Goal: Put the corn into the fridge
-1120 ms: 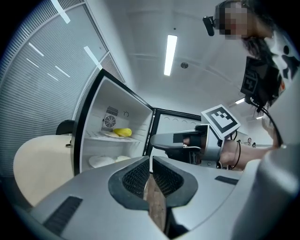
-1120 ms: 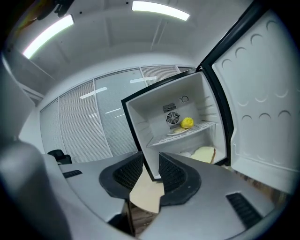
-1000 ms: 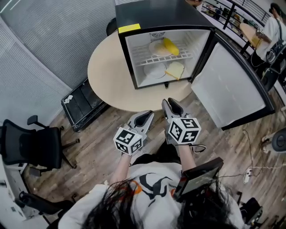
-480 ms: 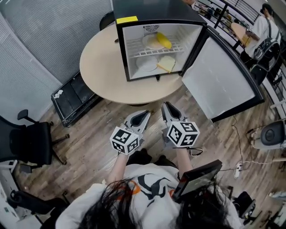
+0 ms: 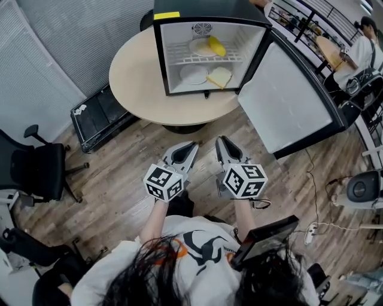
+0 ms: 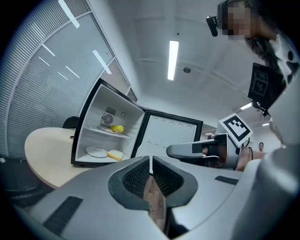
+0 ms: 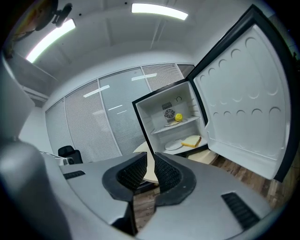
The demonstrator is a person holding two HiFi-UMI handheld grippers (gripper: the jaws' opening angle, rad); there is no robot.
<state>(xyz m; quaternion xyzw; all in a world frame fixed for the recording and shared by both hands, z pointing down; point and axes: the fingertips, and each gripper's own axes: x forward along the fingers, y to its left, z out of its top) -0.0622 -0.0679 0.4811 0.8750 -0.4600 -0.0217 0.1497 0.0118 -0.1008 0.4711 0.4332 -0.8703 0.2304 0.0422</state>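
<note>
The yellow corn [image 5: 216, 46] lies on a white plate on the upper shelf of the open mini fridge [image 5: 209, 9], which stands on a round table [image 5: 137, 77]. The corn also shows in the left gripper view [image 6: 116, 128] and the right gripper view [image 7: 178, 117]. My left gripper [image 5: 190, 146] and right gripper [image 5: 222, 142] hang side by side over the wooden floor, well short of the table. Both point toward the fridge. Each has its jaws together with nothing between them, left [image 6: 150, 159] and right [image 7: 151, 157].
The fridge door [image 5: 287, 101] swings wide open to the right. On the lower shelf are a white plate [image 5: 194, 75] and a pale yellow slice [image 5: 219, 76]. A black case [image 5: 99, 116] lies on the floor left of the table, an office chair [image 5: 36, 173] further left.
Both grippers have drawn back from the fridge together, and the table and fridge now sit farther off. The corn and the door have not moved.
</note>
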